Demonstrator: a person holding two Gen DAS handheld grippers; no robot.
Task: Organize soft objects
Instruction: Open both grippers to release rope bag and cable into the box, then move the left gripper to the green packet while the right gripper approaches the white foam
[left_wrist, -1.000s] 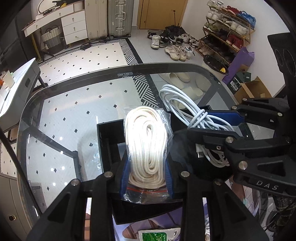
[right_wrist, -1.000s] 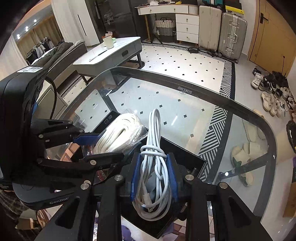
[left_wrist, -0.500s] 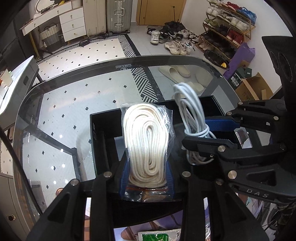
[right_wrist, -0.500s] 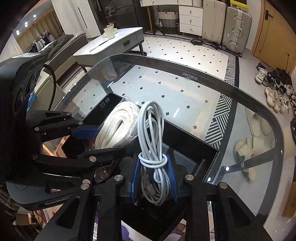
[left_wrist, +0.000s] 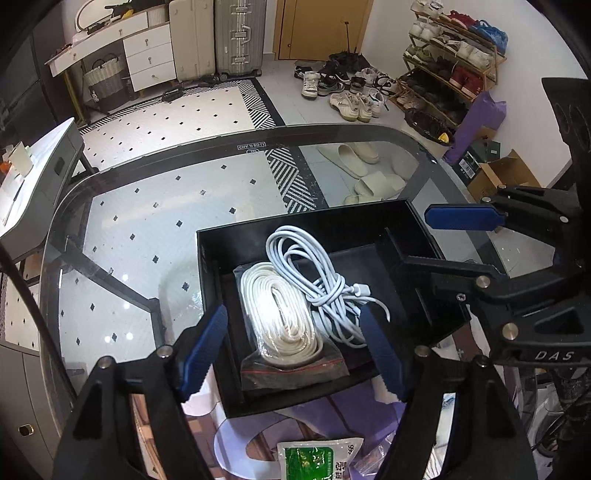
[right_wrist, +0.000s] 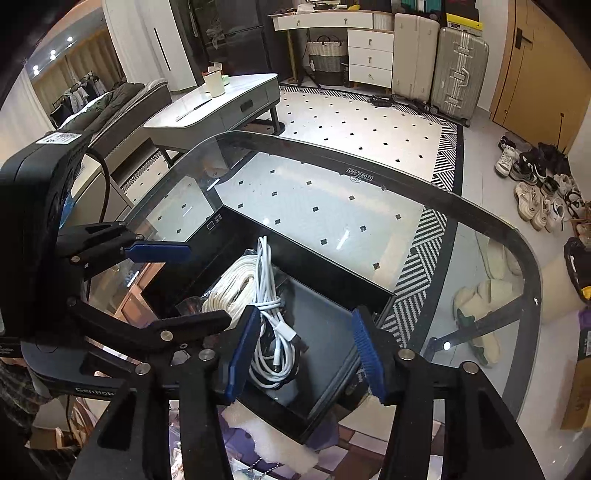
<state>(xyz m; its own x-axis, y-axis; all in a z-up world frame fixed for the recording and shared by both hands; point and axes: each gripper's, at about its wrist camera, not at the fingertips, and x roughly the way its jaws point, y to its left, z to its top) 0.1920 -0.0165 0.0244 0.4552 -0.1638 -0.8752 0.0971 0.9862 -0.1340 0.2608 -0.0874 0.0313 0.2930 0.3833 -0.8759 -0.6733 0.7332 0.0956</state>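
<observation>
A bagged coil of cream rope (left_wrist: 284, 317) lies in the black box (left_wrist: 303, 223) on the glass table. A bundle of white cable (left_wrist: 325, 280) lies partly over it, to its right. My left gripper (left_wrist: 295, 343) is open above the rope, touching nothing. My right gripper (right_wrist: 303, 350) is open above the cable (right_wrist: 273, 332), which shows beside the rope (right_wrist: 232, 284) in the right wrist view. The right gripper also shows at the right of the left wrist view (left_wrist: 443, 240), and the left gripper at the left of the right wrist view (right_wrist: 173, 284).
The box (right_wrist: 332, 269) sits near the glass table's (left_wrist: 147, 221) front edge. A green-labelled packet (left_wrist: 317, 458) and other bags lie just in front of the box. White foam (right_wrist: 266, 435) lies below the box's near corner. Shoes and slippers lie on the floor beyond.
Both grippers opened. The rope bag and the cable bundle dropped from the fingers into the black box, and both grippers drew back slightly.
</observation>
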